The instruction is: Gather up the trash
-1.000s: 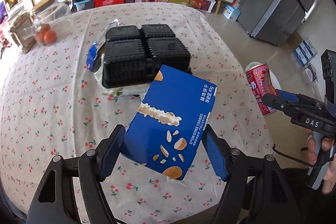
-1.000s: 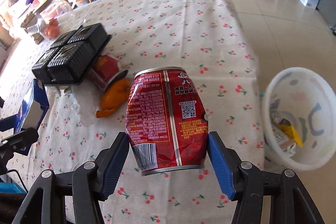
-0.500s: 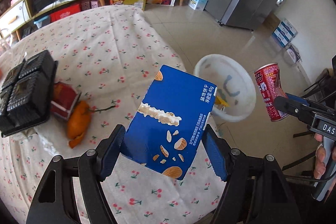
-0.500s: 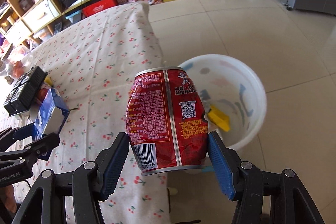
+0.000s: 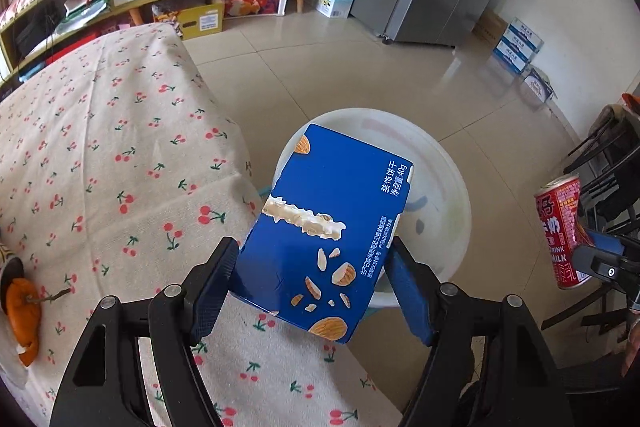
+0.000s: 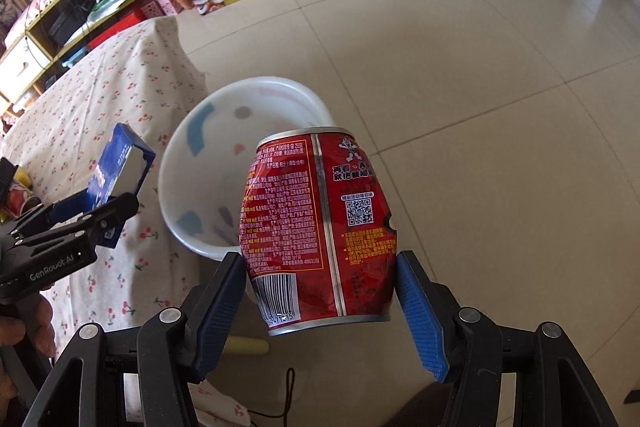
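Both grippers swung off the desk (image 5: 100, 155) twd the white bin (image 6: 224, 147) on the floor. Left gripper (image 5: 312, 279) fingers pinch blue biscuit box (image 5: 328, 227) over bin rim; right gripper (image 6: 320, 291) fingers pinch dented red can (image 6: 320, 227) just beside bin.

White bin (image 6: 256, 95) mouth unobstructed from above, table edge (image 5: 224, 131) just beside it, bare floor (image 6: 480, 107) beyond.

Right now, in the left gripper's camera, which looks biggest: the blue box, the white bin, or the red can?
1. White bin and blue box: similar; the box is nearer, so unsure.
2. Red can: smallest, at the edge.
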Demonstrator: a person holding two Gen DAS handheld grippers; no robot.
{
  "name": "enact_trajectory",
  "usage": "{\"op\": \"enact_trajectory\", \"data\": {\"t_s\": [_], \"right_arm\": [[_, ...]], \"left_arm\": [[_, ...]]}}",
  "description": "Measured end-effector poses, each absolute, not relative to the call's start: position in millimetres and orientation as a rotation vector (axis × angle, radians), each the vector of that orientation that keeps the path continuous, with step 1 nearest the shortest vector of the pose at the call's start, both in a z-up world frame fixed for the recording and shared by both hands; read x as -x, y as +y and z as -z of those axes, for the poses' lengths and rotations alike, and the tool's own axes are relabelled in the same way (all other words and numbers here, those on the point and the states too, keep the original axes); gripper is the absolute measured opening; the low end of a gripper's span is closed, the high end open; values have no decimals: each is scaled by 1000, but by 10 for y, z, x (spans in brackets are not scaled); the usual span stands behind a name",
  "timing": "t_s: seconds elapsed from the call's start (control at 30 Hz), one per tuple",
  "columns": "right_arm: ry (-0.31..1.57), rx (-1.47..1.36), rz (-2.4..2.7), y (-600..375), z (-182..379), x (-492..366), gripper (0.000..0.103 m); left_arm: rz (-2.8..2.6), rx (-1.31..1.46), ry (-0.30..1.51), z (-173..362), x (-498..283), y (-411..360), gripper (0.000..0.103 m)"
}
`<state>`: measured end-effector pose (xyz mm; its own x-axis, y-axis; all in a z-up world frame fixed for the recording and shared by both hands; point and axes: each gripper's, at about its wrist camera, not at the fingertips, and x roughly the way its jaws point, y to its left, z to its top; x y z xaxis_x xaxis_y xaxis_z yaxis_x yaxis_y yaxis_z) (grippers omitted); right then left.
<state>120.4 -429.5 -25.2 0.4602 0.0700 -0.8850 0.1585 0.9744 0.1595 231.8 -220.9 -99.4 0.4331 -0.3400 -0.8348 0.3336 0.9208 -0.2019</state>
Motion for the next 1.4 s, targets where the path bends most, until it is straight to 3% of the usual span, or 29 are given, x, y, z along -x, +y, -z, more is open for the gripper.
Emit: {"op": "enact_trajectory", "data": {"t_s": [0.13, 0.2, 0.37, 1.4], "right_arm": [[1100, -244, 78, -4434, 267, -1178, 66], [1102, -251, 82, -4457, 270, -1177, 66], [1100, -256, 81, -4420, 260, -1230, 66], [1178, -207, 63, -3500, 627, -2012, 66]], "left_arm": [[417, 11, 989, 1042, -2403, -2269, 79], [396, 35, 994, 1058, -2431, -2248, 97], [388, 27, 985, 961, -2386, -2163, 103], [215, -35, 1032, 483, -1704, -692, 103]]}}
